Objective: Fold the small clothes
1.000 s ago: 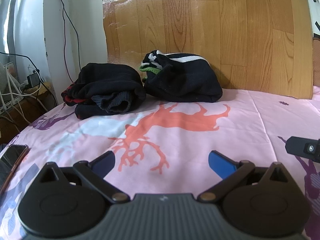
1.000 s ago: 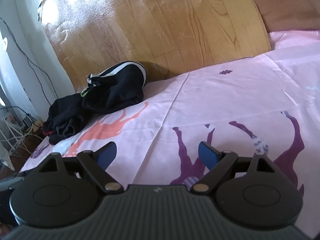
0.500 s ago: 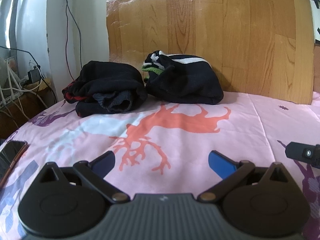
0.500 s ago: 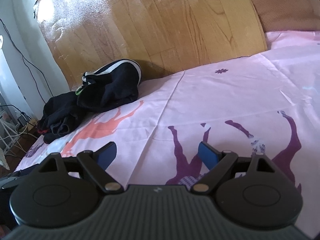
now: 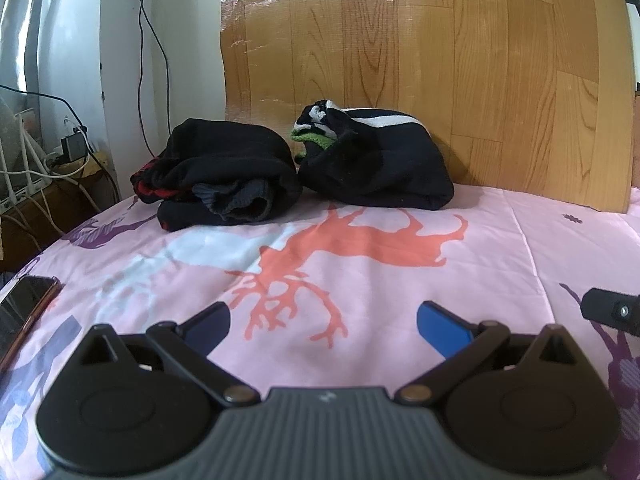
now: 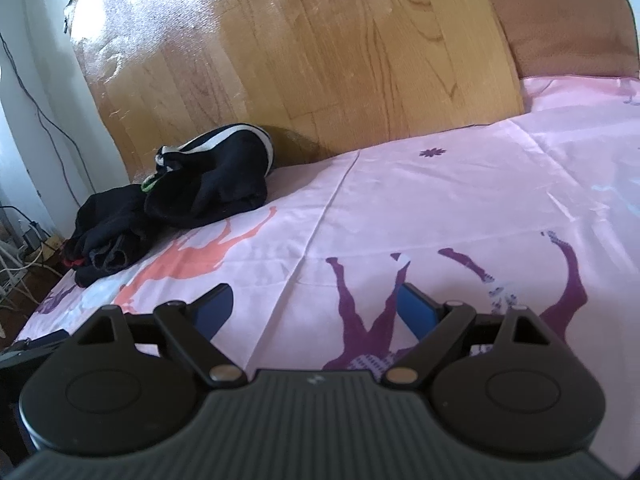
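Observation:
Two bundles of dark clothes lie on the pink bedsheet (image 5: 400, 280) against the wooden headboard. The left bundle (image 5: 224, 180) is black with red and grey edges. The right bundle (image 5: 376, 160) is black with white stripes and a green edge. Both also show in the right wrist view, the left bundle (image 6: 104, 232) and the striped bundle (image 6: 216, 184). My left gripper (image 5: 323, 322) is open and empty, low over the sheet, well short of the bundles. My right gripper (image 6: 316, 308) is open and empty, over the sheet to the right of them.
The wooden headboard (image 5: 400, 60) stands behind the clothes. A phone (image 5: 24, 308) lies at the bed's left edge. Cables and a power strip (image 5: 48, 160) sit beside the bed at left. The tip of the other gripper (image 5: 612, 312) shows at right. A brown cushion (image 6: 560, 28) is at the far right.
Both grippers have dropped slightly and drifted, so the bundles sit a little lower and further left in view. The clothes have not moved. Both jaws stay open.

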`<state>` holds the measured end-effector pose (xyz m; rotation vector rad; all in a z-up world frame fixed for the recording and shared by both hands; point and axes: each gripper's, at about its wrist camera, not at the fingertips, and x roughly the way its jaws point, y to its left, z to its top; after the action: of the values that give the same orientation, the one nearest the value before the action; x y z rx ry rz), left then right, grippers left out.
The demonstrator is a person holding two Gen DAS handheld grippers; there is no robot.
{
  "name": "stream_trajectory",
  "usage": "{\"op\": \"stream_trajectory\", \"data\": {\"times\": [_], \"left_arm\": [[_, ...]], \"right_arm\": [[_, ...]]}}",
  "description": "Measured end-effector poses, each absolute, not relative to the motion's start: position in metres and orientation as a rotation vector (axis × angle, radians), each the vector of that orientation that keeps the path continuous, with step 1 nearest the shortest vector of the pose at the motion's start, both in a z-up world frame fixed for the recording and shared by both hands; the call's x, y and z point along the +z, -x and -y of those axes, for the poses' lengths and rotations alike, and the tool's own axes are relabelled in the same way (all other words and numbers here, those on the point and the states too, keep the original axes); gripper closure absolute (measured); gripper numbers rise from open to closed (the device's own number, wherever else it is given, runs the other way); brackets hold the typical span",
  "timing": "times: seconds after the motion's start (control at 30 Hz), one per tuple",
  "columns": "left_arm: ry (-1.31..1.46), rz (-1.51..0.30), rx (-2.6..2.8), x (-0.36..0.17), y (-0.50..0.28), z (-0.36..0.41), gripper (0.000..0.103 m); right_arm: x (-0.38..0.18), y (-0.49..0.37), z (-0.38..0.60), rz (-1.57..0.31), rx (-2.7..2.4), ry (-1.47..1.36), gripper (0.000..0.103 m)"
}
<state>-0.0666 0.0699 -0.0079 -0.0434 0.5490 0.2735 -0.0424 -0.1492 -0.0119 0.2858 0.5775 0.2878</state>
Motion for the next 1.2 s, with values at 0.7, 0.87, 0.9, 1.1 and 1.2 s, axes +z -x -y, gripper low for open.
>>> {"op": "stream_trajectory", "data": {"times": [0.7, 0.87, 0.9, 1.1, 1.2], "left_arm": [[0.032, -0.563, 0.286, -0.0088, 0.0636, -0.0708, 0.0], [0.03, -0.566, 0.284, -0.0087, 0.0628, -0.0709, 0.0], [0.029, -0.567, 0.285, -0.0087, 0.0627, -0.0709, 0.0], [0.029, -0.566, 0.284, -0.0088, 0.0629, -0.0708, 0.0], [0.028, -0.564, 0.283, -0.0091, 0.0628, -0.0709, 0.0]], "right_arm": [[-0.0114, 0.0416, 0.1463, -0.585, 0.308, -0.277, 0.012], [-0.0119, 0.0409, 0.1467, -0.588, 0.307, -0.283, 0.012], [-0.012, 0.0407, 0.1465, -0.59, 0.306, -0.283, 0.012], [-0.0118, 0.041, 0.1461, -0.59, 0.308, -0.278, 0.012], [-0.0119, 0.0411, 0.1461, -0.588, 0.307, -0.279, 0.012]]}}
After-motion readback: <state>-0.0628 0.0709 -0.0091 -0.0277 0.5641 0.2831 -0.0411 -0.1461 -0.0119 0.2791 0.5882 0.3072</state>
